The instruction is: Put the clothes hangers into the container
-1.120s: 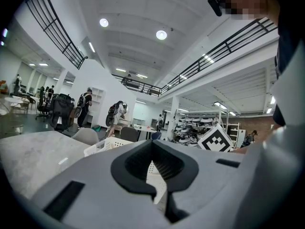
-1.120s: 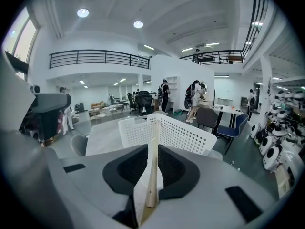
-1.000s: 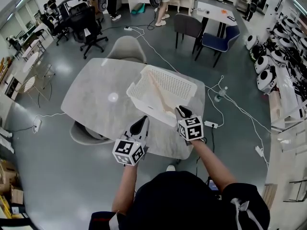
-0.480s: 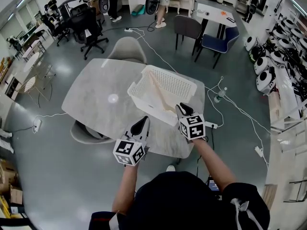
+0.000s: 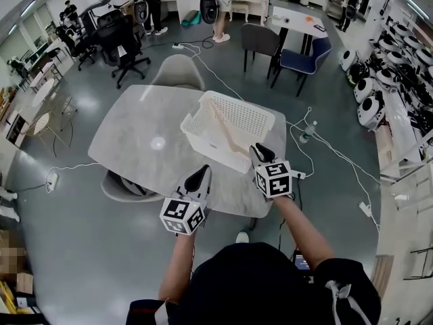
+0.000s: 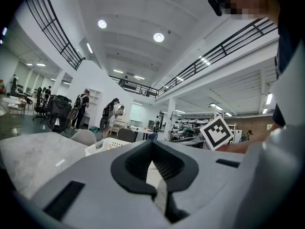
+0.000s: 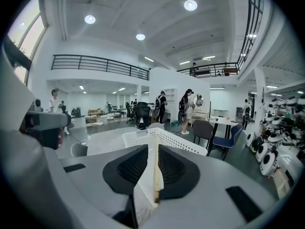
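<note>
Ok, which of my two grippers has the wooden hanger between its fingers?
The right gripper, at the white basket's near corner: the wooden hanger's end sits between its fingers. The left gripper is shut over the table, apart from the basket.

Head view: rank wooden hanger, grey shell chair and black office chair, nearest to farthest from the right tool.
1. wooden hanger, between the right tool's tips, leaning into the white basket.
2. grey shell chair, across the table.
3. black office chair, far back left.

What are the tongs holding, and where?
The right tongs pinch a wooden hanger by its near end; the left tongs hold nothing.
</note>
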